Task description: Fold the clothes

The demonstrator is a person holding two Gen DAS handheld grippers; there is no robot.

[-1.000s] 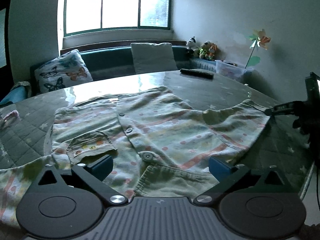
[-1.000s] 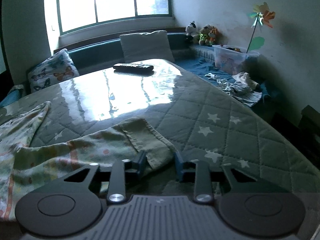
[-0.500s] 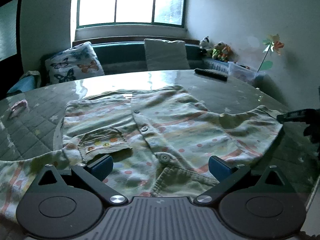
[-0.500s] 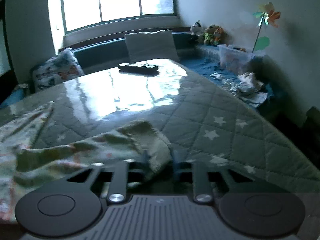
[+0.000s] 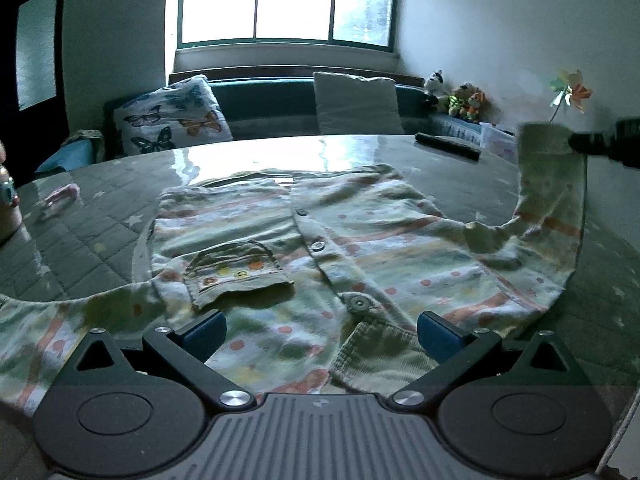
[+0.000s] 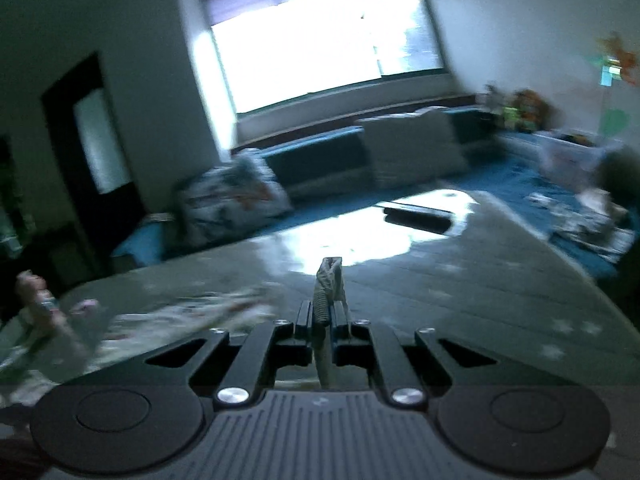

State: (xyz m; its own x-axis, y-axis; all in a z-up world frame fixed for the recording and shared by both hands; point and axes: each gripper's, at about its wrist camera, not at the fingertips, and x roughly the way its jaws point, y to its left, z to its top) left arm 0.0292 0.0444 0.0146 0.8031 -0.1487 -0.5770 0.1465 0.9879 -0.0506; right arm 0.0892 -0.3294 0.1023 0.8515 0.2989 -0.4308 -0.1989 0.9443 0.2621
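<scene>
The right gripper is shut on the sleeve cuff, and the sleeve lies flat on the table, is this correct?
Not quite. The right gripper is shut on the sleeve cuff, but the left wrist view shows the sleeve lifted off the table, not lying flat.

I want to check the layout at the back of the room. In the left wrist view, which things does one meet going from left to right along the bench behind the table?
Butterfly cushion → plain white cushion → stuffed toys → paper pinwheel.
</scene>
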